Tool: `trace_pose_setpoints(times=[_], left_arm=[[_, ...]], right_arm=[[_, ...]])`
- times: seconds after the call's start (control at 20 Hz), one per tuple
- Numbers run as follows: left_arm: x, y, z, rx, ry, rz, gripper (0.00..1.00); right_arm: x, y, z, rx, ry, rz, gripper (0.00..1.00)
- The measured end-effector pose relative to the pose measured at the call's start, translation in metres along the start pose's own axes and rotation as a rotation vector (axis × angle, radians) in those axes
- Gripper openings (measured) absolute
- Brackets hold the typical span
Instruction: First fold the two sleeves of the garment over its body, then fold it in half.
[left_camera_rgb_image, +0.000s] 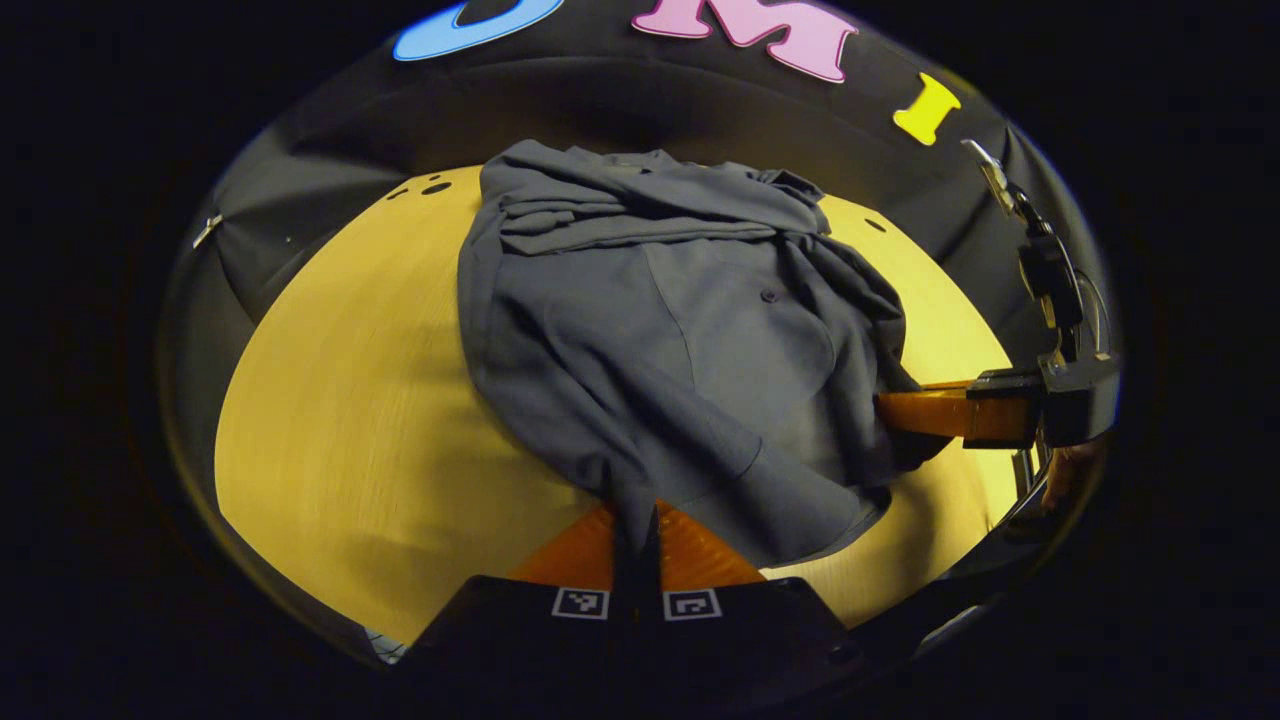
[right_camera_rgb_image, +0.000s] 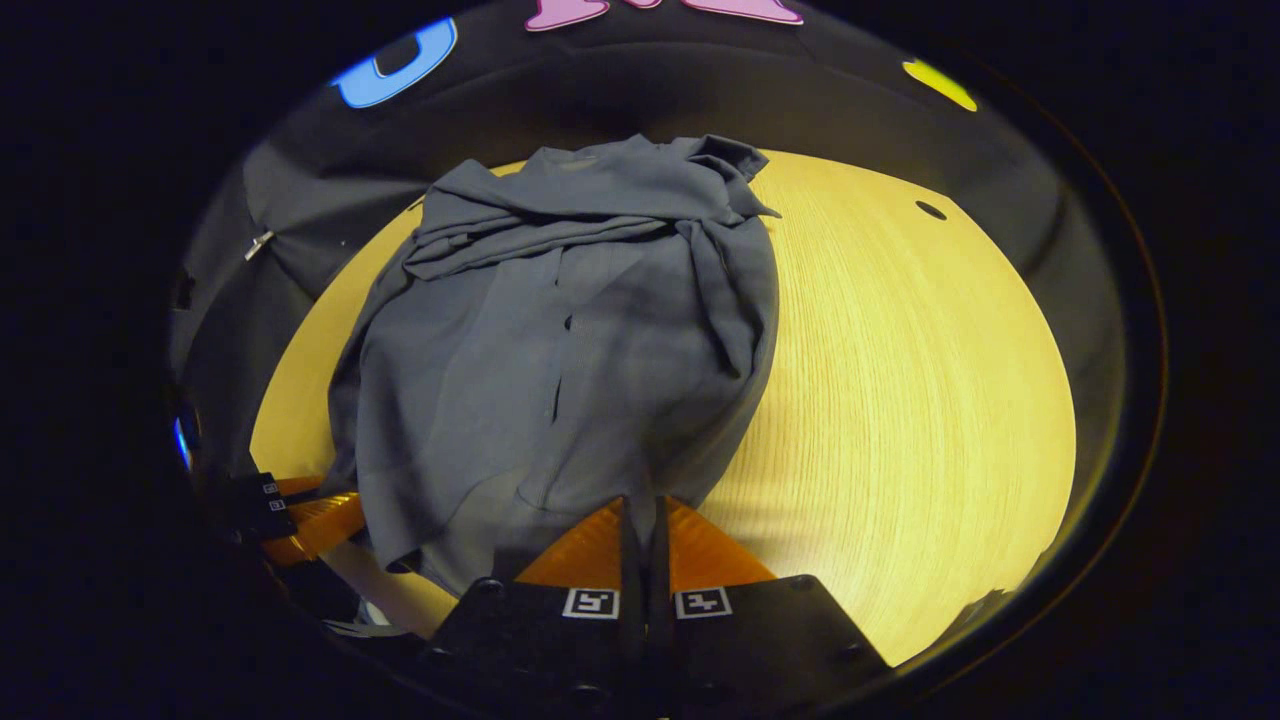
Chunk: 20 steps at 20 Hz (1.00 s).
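**Both grippers pinched on the near hem, shirt ready for the half fold**

The grey button-up shirt (left_camera_rgb_image: 660, 330) lies on the yellow worktop (left_camera_rgb_image: 340, 400), straight ahead of both sets of fingers, with both sleeves already laid across the body up by the collar. It's soft, light cloth, limp and creased — it will drape and sag from wherever it's held, and it looks likely to slide easily over this smooth top. Best taken at the hem corners, one each side, so the fold stays square.

And that's just how it looks! The left gripper (left_camera_rgb_image: 636, 520) has its orange fingers drawn together with a thin ridge of hem fabric between the tips. In the right gripper view, the right gripper (right_camera_rgb_image: 640, 515) is pinched narrow the same way, hem cloth rising right out of the fingertips. Across the shirt in the left gripper view, that right gripper sits at the shirt's far edge, its tips buried in fabric.

The body spreads away beyond both pairs of fingers, collar farthest off.
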<state>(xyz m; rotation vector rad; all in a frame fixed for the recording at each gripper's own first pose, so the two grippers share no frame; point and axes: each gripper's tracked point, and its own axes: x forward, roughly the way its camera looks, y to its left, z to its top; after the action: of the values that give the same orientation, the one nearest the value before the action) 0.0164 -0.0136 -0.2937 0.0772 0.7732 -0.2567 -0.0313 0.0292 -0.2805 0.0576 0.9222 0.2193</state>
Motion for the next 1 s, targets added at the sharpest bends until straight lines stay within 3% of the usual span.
trace_pose_setpoints(times=[0.15,0.4,1.0], left_arm=[[-0.034,-0.005,0.038,-0.029,-0.131,-0.028,0.06],[-0.068,0.008,0.087,-0.157,-0.233,-0.051,0.06],[-0.072,0.059,0.219,-0.205,-0.431,-0.025,0.06]], right_arm=[[-0.02,0.004,0.024,0.044,-0.07,0.036,0.06],[-0.047,0.009,0.066,0.031,-0.178,0.066,0.05],[-0.052,0.01,0.196,0.031,-0.371,0.084,0.05]])
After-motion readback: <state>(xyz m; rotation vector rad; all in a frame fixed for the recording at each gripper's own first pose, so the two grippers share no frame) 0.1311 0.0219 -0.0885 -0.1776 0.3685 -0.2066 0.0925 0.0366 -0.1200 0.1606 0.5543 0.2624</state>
